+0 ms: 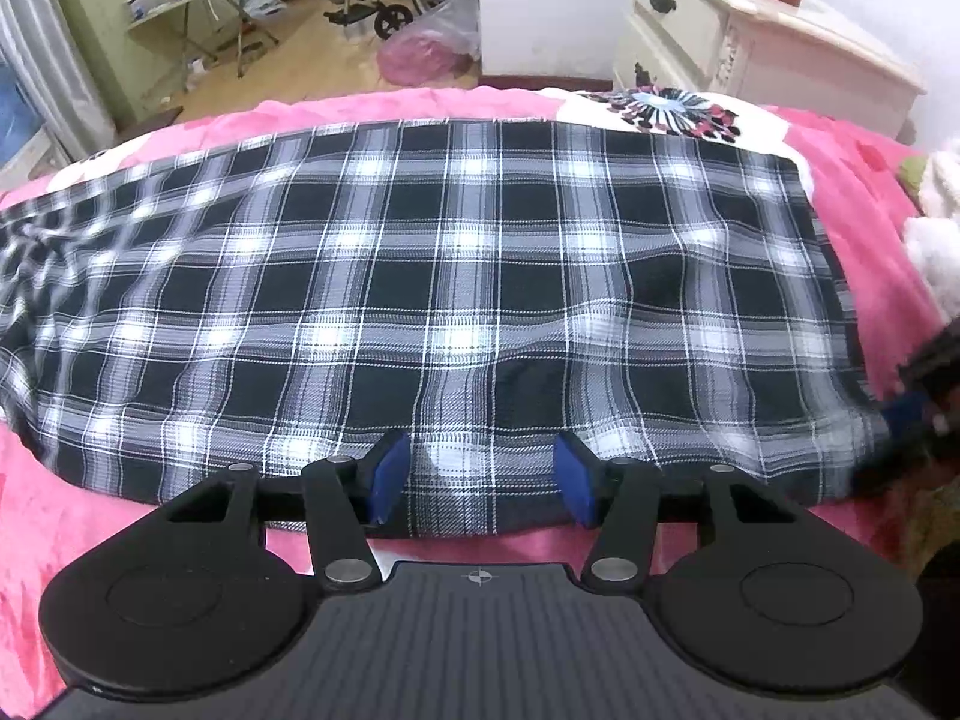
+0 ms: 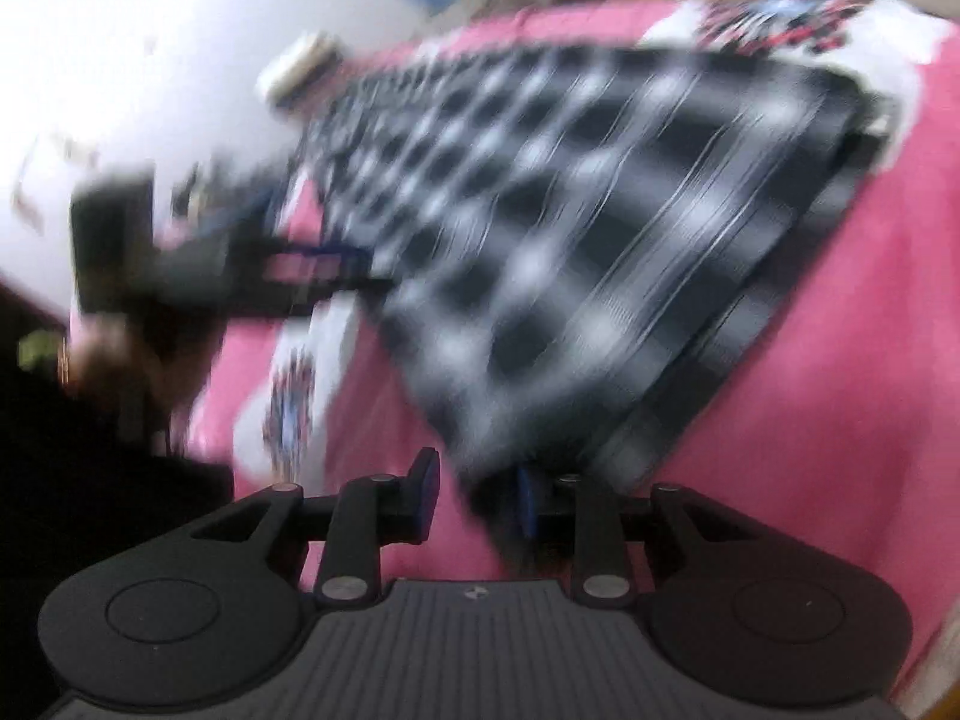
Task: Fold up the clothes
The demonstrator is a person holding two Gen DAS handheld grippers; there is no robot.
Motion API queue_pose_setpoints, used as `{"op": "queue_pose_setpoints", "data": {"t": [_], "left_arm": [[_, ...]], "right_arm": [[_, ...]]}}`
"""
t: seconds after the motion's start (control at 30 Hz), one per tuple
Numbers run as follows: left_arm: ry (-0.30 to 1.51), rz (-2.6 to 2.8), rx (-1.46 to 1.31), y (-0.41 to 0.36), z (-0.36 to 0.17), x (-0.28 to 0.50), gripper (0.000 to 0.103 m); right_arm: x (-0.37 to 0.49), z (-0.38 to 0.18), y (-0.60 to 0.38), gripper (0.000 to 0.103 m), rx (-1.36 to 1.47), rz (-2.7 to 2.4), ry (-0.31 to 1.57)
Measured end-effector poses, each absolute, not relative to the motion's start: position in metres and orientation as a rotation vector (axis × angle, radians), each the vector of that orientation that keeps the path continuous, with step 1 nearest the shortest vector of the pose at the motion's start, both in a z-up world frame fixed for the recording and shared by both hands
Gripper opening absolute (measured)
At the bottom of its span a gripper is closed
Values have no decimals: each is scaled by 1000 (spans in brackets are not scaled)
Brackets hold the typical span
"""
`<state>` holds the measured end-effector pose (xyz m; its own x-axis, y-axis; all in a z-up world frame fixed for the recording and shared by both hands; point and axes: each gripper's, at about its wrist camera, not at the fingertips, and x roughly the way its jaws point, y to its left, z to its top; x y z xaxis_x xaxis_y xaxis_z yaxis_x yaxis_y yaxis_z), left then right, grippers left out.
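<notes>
Left wrist view gives a sharp look at the black-and-white plaid garment [image 1: 456,276] spread flat on the pink bedspread [image 1: 108,516], with the left gripper [image 1: 483,477] released, its blue pads [image 1: 391,477] standing apart over the near hem, and a white dresser [image 1: 756,42] beyond the bed. Right wrist view is smeared by motion: the right gripper [image 2: 477,495] sits at the garment's near corner, partly spread, but whether it pinches cloth I cannot tell.
</notes>
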<state>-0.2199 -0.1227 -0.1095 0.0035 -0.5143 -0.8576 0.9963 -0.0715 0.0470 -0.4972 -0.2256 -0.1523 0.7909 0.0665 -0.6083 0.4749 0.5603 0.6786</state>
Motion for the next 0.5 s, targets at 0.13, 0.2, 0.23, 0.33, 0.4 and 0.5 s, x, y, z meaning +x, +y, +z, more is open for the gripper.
{"op": "queue_pose_setpoints", "data": {"t": [0.13, 0.2, 0.23, 0.33, 0.4, 0.5], "left_arm": [[749, -1456, 868, -122, -109, -218, 53], [752, -1454, 863, -122, -109, -217, 53], [752, -1452, 862, -122, -109, -216, 53], [760, -1446, 855, -122, -109, -214, 53], [765, -1445, 850, -122, -109, -212, 53], [769, -1445, 847, -122, -109, -212, 53]], "right_arm": [[-481, -164, -216, 30, 966, -142, 719], [-477, -166, -204, 30, 938, -72, 780], [-481, -165, -203, 30, 948, -66, 785], [-498, -160, -206, 30, 1002, -114, 749], [-511, -155, -213, 30, 1064, -143, 686], [-526, -148, -225, 33, 1146, -196, 588]]}}
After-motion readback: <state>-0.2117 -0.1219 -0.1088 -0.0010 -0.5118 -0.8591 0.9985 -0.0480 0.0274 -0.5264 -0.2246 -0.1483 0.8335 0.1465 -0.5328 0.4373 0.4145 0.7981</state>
